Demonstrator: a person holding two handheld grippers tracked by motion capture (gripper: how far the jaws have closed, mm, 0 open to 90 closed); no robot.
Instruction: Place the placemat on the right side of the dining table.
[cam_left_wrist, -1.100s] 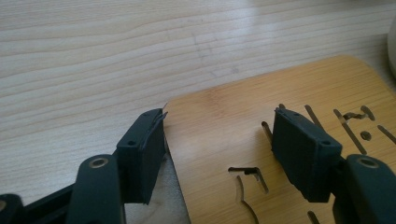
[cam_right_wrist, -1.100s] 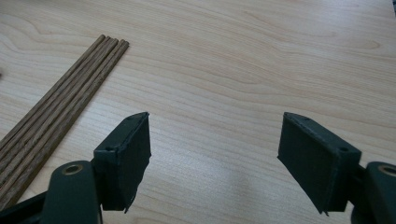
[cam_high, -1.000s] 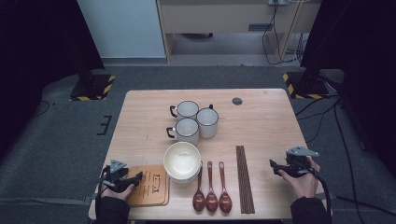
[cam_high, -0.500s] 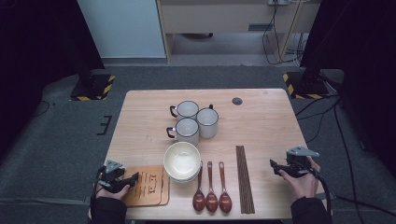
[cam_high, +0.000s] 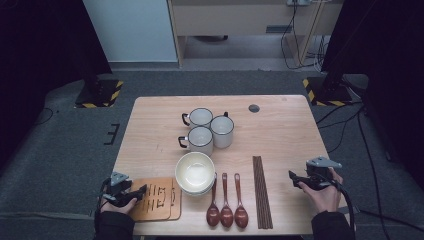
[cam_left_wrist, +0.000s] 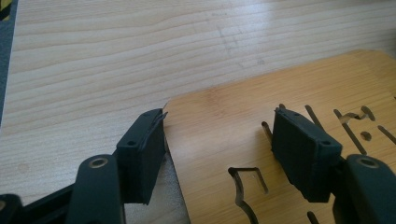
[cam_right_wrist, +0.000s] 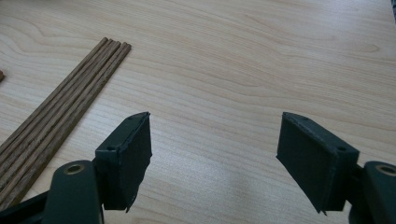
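1. Currently, high view: left tool (cam_high: 134, 194) sits at the wooden coaster's (cam_high: 159, 199) left edge, lower left of frame; right tool (cam_high: 303, 180) idles lower right.
2. Left gripper view: jaws open, straddling the coaster (cam_left_wrist: 261, 154) corner, not clamped. Judged step: pre-grasp; next, close on the edge.
3. Right gripper view: jaws open, empty; chopsticks (cam_right_wrist: 60, 112) at left. Pale wood bench (cam_high: 280, 130), dark room.
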